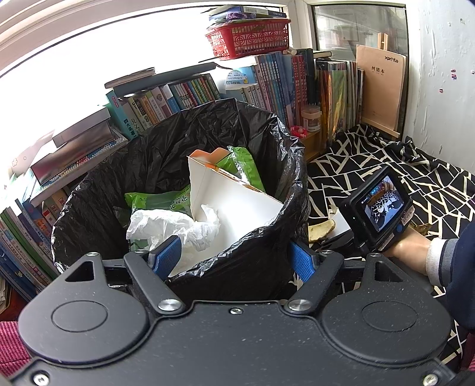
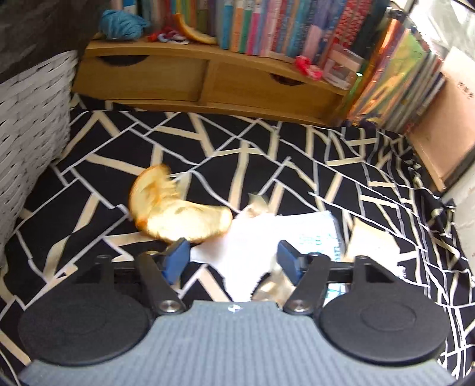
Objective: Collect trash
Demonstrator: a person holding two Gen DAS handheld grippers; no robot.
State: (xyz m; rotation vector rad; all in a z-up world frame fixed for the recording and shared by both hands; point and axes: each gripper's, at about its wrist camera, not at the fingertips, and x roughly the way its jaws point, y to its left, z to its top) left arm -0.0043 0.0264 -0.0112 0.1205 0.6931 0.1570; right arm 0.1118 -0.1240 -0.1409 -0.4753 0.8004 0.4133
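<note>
Counting: one bin [image 1: 89, 213] | one peel [image 2: 178, 213] | one paper [image 2: 252, 237]

Each camera looks forward and down, close over its hand-held gripper; both views share the patterned cloth [image 1: 386, 166] ahead and the books [image 2: 267, 26] beyond.

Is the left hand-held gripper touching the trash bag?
Touching. The left wrist view shows the left hand-held gripper clamped over the trash bag rim.
</note>
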